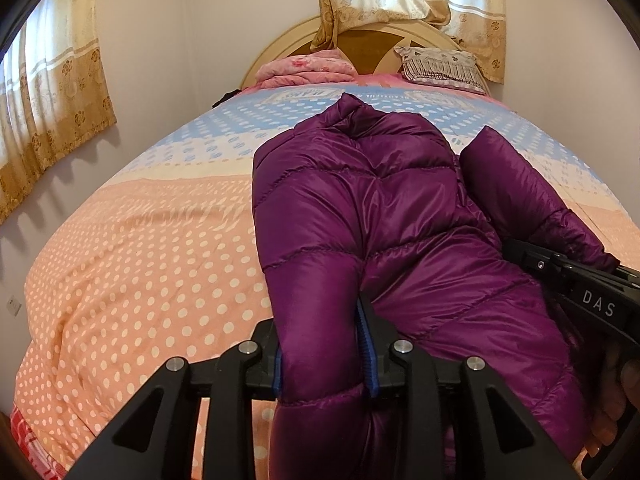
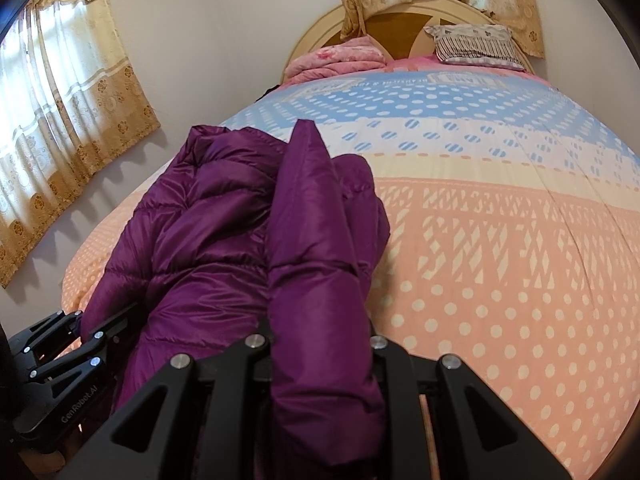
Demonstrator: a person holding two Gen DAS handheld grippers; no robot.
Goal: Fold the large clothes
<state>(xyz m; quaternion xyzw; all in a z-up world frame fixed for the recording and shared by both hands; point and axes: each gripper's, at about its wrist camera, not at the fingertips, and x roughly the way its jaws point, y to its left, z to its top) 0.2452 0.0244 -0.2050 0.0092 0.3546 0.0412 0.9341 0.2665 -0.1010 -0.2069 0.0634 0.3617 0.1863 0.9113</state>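
Your purple down jacket (image 1: 380, 216) lies lengthwise on the bed (image 1: 140, 248), collar toward the headboard (image 1: 280, 40), hem end toward you. It's partly gathered: the body is bunched into a long narrow shape, and one sleeve (image 1: 520, 192) lies along its right side rather than spread out. No cross fold is visible, so I'd judge you're early to midway, with the lengthwise tidy-up underway and the fold toward the collar still left.

Your left tool (image 1: 324, 344) has a puffy fold of the near jacket end between its blue-edged pads (image 1: 366, 344). The fabric fills the gap and bulges around them, so it reads as grasping the jacket.

Your right tool (image 2: 320, 344) is likewise clamped on a thick ridge of jacket that rises from between its fingers and runs away up the bed. Both tools sit side by side at the jacket's near end, left tool (image 2: 60, 356) visible just beside the fabric.

A pink blanket (image 1: 308, 66) and a pillow (image 1: 440, 64) sit well apart at the headboard.
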